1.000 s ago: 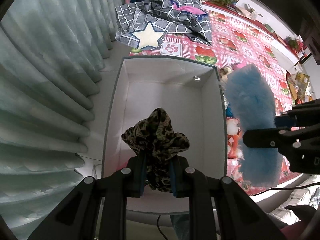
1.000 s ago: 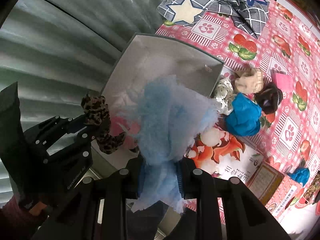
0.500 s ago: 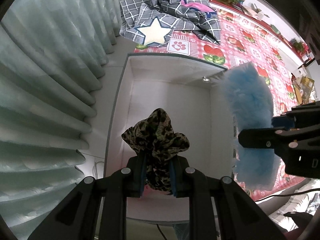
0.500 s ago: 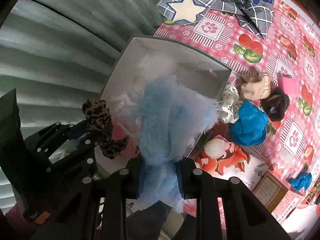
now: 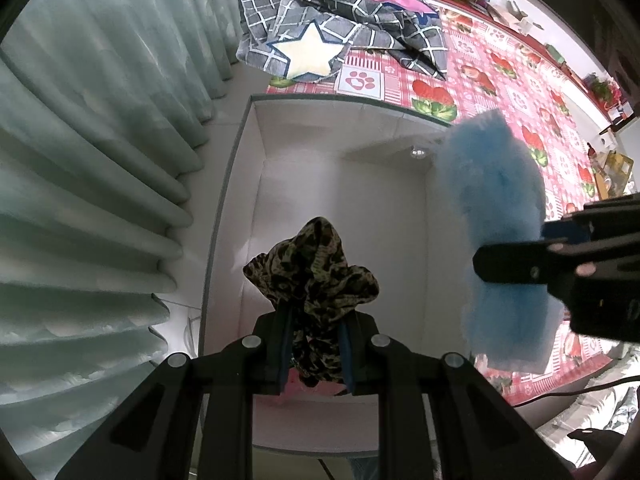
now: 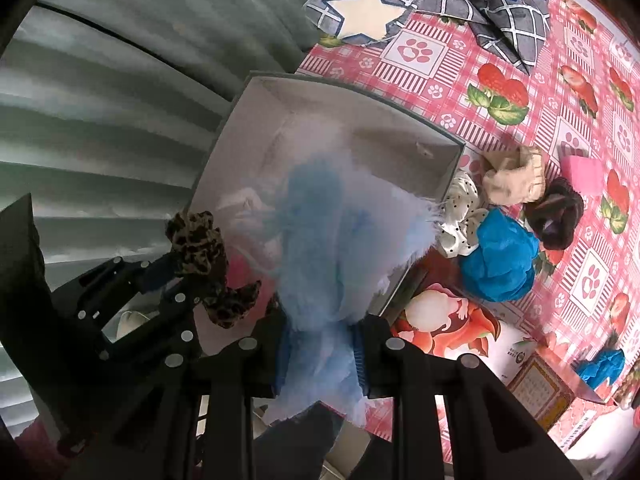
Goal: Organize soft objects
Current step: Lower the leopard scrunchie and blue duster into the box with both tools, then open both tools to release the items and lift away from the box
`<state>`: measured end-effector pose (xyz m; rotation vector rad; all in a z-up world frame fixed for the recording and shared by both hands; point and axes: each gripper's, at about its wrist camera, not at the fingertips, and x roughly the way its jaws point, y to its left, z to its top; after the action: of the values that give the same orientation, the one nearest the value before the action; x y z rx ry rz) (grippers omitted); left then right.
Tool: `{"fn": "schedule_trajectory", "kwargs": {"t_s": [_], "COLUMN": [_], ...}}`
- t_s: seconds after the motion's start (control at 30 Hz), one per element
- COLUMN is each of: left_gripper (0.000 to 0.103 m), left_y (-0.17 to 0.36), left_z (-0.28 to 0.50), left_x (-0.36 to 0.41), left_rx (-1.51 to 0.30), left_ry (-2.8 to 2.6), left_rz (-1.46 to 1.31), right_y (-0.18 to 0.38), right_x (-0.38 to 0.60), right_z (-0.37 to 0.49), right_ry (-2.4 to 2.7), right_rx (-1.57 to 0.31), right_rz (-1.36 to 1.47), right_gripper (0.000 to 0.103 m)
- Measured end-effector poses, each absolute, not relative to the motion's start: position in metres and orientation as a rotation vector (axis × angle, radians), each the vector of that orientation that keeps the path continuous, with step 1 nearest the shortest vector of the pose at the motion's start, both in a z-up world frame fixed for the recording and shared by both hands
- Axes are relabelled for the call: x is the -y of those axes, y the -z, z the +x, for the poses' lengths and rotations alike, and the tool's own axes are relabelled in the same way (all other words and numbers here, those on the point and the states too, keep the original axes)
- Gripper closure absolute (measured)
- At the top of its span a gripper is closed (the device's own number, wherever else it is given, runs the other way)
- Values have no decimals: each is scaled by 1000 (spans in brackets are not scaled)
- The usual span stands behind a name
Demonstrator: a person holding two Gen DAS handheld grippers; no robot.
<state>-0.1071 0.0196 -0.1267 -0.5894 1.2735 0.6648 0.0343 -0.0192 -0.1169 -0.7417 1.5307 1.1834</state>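
Note:
My left gripper [image 5: 314,354] is shut on a leopard-print scrunchie [image 5: 316,264] and holds it above the open white box [image 5: 340,128]. My right gripper [image 6: 320,354] is shut on a fluffy light-blue scrunchie [image 6: 328,240], held over the box's right side [image 6: 448,160]. In the left wrist view the blue scrunchie [image 5: 496,232] hangs at the box's right wall. The left gripper and its scrunchie [image 6: 204,256] also show in the right wrist view. Something pink lies in the box near end [image 5: 316,390], mostly hidden.
More scrunchies lie on the pink patterned cloth [image 6: 412,52] right of the box: polka-dot white [image 6: 460,216], bright blue [image 6: 500,256], beige [image 6: 512,178], dark brown [image 6: 556,216]. A grey checked blanket with a star [image 5: 320,44] lies beyond. Curtains [image 5: 80,160] hang at the left.
Both grippers have moved over the box with their scrunchies. The blue scrunchie has shifted left from beside the box to over its right wall.

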Motion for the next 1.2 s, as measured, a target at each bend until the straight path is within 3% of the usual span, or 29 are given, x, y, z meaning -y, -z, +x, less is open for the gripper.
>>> {"fn": "schedule_trajectory", "kwargs": {"t_s": [0.87,0.93,0.97,1.0,1.03,1.07,1.2], "left_gripper": [81,69,64,50,36,32,24], "left_y": [136,135,133,131,129,128,125], "left_z": [-103,-103,-104,-103,-103,-102,-102], "left_x": [-17,-16,-15,-14,-13,-12,-11], "left_rx": [-1293,-1286,-1275,-1271,-1270,-1271,-1263], "left_ry": [-644,-633,-628,-629,-635,-640,-661], "left_rz": [-606,-620,-626,-621,-605,-593,-568], "right_y": [125,125,125,125,124,123,119], "right_x": [12,10,9,9,9,9,10], "right_z": [33,32,32,32,32,32,34], "right_ry": [-1207,-1208,-1212,-1214,-1214,-1213,-1197], "right_rx": [-1530,-1533,-1541,-1543,-1541,-1532,-1525], "right_rz": [-727,-718,-707,-700,-697,-691,-668], "right_gripper": [76,75,68,54,48,43,43]}}
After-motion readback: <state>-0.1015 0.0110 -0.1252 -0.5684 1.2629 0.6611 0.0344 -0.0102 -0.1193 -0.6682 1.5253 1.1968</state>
